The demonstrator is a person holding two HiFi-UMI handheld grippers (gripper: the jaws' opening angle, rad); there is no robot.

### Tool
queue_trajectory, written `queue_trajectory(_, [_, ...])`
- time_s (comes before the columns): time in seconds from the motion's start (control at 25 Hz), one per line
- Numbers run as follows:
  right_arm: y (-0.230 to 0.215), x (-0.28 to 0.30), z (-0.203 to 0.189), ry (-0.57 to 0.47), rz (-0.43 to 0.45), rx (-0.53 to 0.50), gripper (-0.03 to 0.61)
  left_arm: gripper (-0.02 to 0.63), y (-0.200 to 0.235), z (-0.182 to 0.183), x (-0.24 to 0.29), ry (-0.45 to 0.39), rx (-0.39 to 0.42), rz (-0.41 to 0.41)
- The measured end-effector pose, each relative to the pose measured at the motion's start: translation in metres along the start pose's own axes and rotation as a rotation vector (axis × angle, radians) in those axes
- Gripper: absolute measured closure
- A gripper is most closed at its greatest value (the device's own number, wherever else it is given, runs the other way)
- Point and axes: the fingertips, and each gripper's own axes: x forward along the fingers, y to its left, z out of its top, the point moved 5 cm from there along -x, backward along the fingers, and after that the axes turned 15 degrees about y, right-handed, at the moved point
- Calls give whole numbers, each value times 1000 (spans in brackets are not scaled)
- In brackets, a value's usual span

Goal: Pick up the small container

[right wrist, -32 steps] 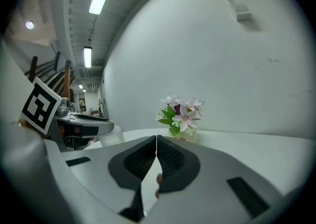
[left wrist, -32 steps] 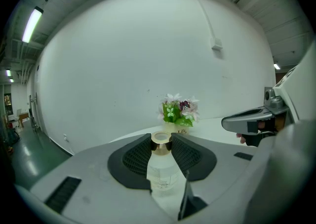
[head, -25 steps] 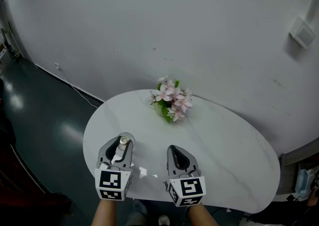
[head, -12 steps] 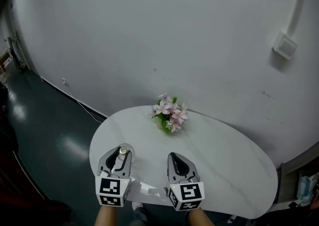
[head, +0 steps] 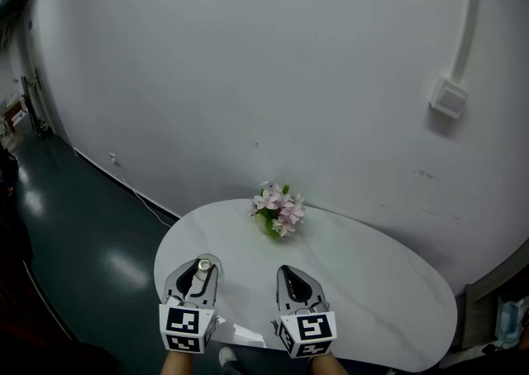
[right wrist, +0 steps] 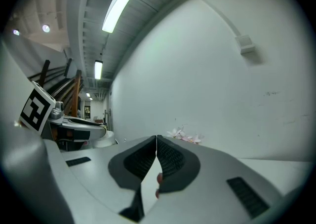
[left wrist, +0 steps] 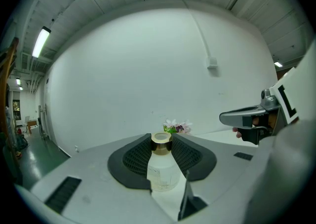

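Note:
The small container [left wrist: 162, 166] is a clear little bottle with a gold collar [left wrist: 161, 142]. My left gripper [left wrist: 161, 144] is shut on it, the dark pads pressing the collar from both sides. From the head view the same bottle [head: 201, 268] shows between the left gripper's [head: 201, 267] jaws over the left part of the white oval table [head: 372, 282]. My right gripper [head: 289, 274] hovers beside it over the table's near edge. Its jaws are shut with nothing between them, as the right gripper view [right wrist: 156, 141] shows.
A bunch of pink and white flowers [head: 277, 210] sits at the table's far edge against a white wall. A white box [head: 447, 99] with a conduit is fixed on the wall. Dark glossy floor [head: 74, 225] lies to the left of the table.
The head view has tilted up, so the table and both grippers sit lower in the picture and more wall shows. The left gripper keeps its hold on the bottle.

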Motion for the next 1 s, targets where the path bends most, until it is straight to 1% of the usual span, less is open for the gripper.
queue_trajectory(0.4, [3,-26,11,-42,15,-24,512,485,-11,8,-30,-32,-2,29])
queue_trajectory(1.0, [11,-50,18,-69,24,-51,512,485,-16,16,-60,-59,16,51])
